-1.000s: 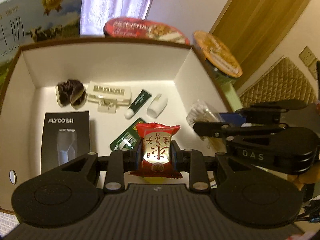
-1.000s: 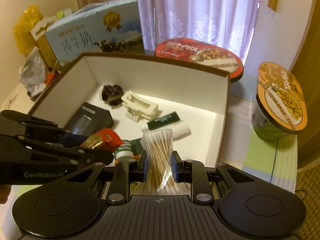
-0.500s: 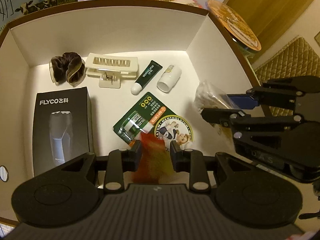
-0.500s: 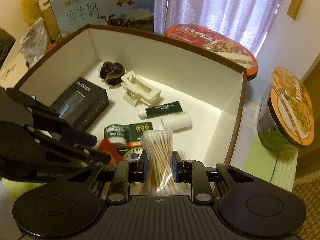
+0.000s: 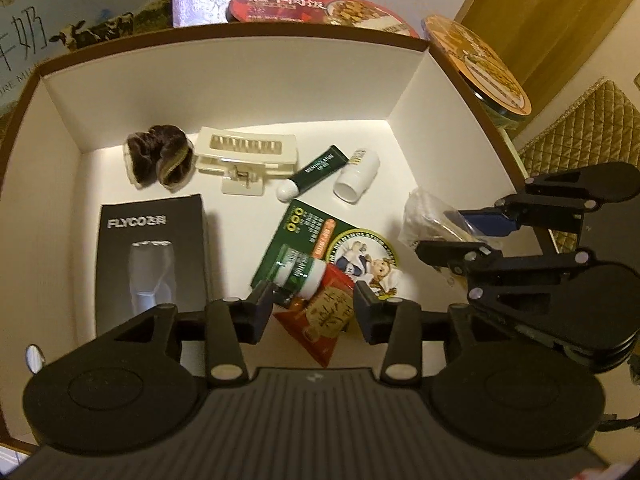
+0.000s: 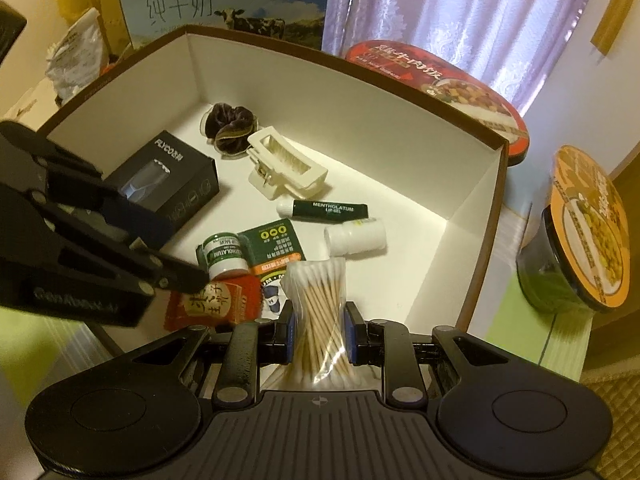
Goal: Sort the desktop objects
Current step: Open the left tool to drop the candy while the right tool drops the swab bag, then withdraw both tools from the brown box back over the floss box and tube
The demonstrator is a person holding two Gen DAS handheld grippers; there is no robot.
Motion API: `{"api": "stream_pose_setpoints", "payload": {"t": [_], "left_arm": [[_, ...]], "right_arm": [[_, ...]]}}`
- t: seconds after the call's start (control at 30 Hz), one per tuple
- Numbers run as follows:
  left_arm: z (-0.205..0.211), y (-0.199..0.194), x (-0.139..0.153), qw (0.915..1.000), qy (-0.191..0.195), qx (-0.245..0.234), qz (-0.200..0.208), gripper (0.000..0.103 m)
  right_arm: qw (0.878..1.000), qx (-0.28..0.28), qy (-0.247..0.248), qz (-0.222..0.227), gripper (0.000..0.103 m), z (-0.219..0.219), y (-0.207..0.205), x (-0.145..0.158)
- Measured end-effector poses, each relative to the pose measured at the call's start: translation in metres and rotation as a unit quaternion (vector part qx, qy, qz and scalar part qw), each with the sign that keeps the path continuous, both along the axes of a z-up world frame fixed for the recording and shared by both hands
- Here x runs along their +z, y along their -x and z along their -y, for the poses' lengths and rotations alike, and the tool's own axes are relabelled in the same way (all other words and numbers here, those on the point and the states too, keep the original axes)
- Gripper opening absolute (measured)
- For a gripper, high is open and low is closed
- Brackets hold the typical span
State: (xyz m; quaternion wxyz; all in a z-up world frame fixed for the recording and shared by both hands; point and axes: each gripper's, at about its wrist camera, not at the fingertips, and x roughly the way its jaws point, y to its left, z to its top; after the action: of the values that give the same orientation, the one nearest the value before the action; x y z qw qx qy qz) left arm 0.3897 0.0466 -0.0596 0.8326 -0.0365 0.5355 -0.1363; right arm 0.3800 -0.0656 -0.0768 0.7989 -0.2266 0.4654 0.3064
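A white box with a brown rim (image 5: 240, 80) (image 6: 320, 92) holds the sorted items. My left gripper (image 5: 314, 308) hangs over its near floor with its jaws opening. The red snack packet (image 5: 326, 320) (image 6: 216, 300) lies tilted below the gap, and neither pad touches it. It leans on a green-and-white jar (image 5: 300, 274) and its green card (image 5: 320, 228). My right gripper (image 6: 318, 332) is shut on a clear bag of cotton swabs (image 6: 318, 304), held above the box's near right corner. In the left wrist view that bag (image 5: 428, 216) shows at the right.
Inside the box lie a black FLYCO carton (image 5: 148, 252), a brown scrunchie (image 5: 156, 156), a cream claw clip (image 5: 248, 156), a green lip-gel tube (image 5: 316, 172) and a white bottle (image 5: 356, 176). Behind stand a milk carton (image 6: 208, 4), a red bowl (image 6: 440, 80) and an orange-lidded cup (image 6: 580, 232).
My left gripper tipped down over the box and its jaws parted; the red packet slipped out and now lies on the box floor. The right gripper kept hold of the swab bag.
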Motion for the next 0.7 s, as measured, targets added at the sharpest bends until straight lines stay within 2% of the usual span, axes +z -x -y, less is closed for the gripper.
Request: {"api": "stream_pose_setpoints", "payload": {"t": [0.23, 0.3, 0.37, 0.4, 0.43, 0.53, 0.63, 0.7], "left_arm": [[-0.009, 0.0, 0.003, 0.9999, -0.01, 0.009, 0.005, 0.041], [-0.011, 0.0, 0.004, 0.9998, -0.013, 0.011, 0.007, 0.044], [-0.013, 0.0, 0.006, 0.9997, -0.018, 0.014, 0.012, 0.052], [-0.014, 0.001, 0.007, 0.9996, -0.021, 0.014, 0.015, 0.054], [-0.015, 0.001, 0.008, 0.9994, -0.026, 0.014, 0.018, 0.058], [-0.019, 0.002, 0.009, 0.9988, -0.038, 0.019, 0.023, 0.067], [-0.024, 0.003, 0.01, 0.9983, -0.045, 0.029, 0.025, 0.071], [-0.026, 0.004, 0.011, 0.9978, -0.049, 0.035, 0.027, 0.076]], "right_arm": [[1.0, 0.006, 0.009, 0.006, 0.022, -0.003, -0.001, -0.003], [1.0, 0.017, 0.004, 0.009, 0.034, -0.005, 0.0, -0.002], [0.999, 0.027, -0.002, 0.032, 0.082, -0.007, 0.006, 0.001], [0.998, 0.02, -0.004, 0.054, 0.086, -0.007, 0.008, 0.003], [0.998, 0.022, -0.005, 0.056, 0.089, -0.007, 0.008, 0.004], [0.999, 0.015, -0.017, 0.036, 0.093, -0.004, 0.005, 0.006], [0.999, 0.011, -0.021, 0.036, 0.101, 0.0, 0.007, 0.006], [0.999, 0.01, -0.023, 0.037, 0.101, 0.002, 0.009, 0.007]]}}
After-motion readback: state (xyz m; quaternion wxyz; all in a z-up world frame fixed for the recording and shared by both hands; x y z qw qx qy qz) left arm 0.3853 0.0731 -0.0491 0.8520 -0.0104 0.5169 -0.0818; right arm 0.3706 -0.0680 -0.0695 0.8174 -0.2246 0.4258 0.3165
